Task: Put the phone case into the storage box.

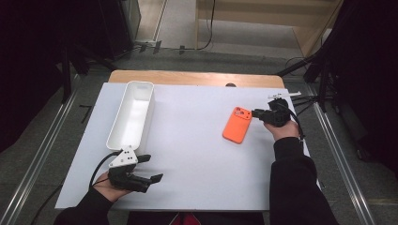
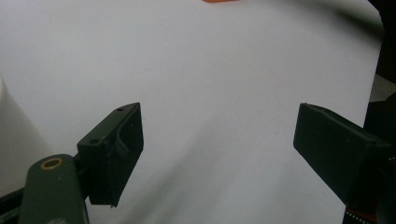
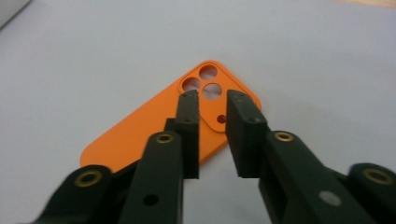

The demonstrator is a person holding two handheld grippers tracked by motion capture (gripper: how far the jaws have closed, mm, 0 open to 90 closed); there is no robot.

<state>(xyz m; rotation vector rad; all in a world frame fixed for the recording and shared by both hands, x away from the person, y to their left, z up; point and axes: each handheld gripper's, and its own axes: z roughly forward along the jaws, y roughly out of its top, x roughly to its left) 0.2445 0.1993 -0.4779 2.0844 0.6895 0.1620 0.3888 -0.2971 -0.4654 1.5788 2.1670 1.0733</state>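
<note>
An orange phone case (image 1: pixel 237 124) lies flat, camera cut-outs up, on the right half of a white sheet (image 1: pixel 197 159). My right gripper (image 1: pixel 254 113) touches or hovers at its upper right corner. In the right gripper view the jaws (image 3: pixel 213 100) stand almost together with a thin gap, over the case (image 3: pixel 140 135) near its camera holes, holding nothing. My left gripper (image 1: pixel 155 167) rests at the sheet's front left, open and empty. Its jaws (image 2: pixel 218 116) stand wide apart above bare sheet, with a sliver of the case (image 2: pixel 219 1) at the top edge.
A long white bin (image 1: pixel 115 126) lies at the left of the sheet, just beyond the left gripper, and its wall shows at the edge of the left gripper view (image 2: pixel 9 140). The wooden table edge (image 1: pixel 187 77) runs along the back. Tripod legs and cables stand around the table.
</note>
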